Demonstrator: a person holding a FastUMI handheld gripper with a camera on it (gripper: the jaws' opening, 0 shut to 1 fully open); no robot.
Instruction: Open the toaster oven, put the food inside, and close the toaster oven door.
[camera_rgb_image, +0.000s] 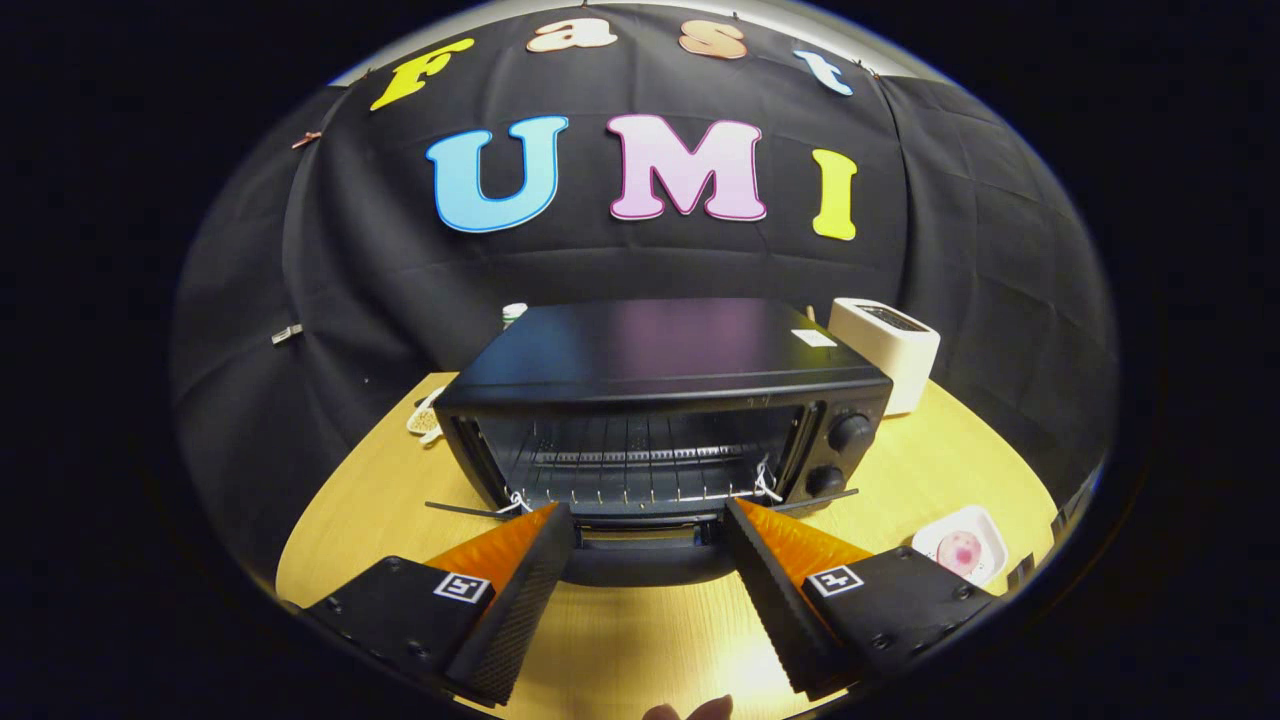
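Observation:
A black toaster oven (660, 375) stands on the wooden table (930, 470) just ahead of my fingers. Its door (645, 555) hangs folded down toward me, and the wire rack (640, 470) inside shows bare. My gripper (648, 520) is open, its two orange-and-black fingers (530, 560) spread wide on either side of the lowered door's handle, not pressing on it. A pink round piece of food (962, 550) lies in a small white dish (985, 522) on the table, to the right of my right finger.
A white pop-up toaster (888, 350) stands behind the oven's right corner. A white spoon-like item (425, 418) lies by the oven's left rear, and a small white-capped object (514, 312) peeks up behind it. Black cloth walls close the booth behind. A fingertip (700, 710) shows below.

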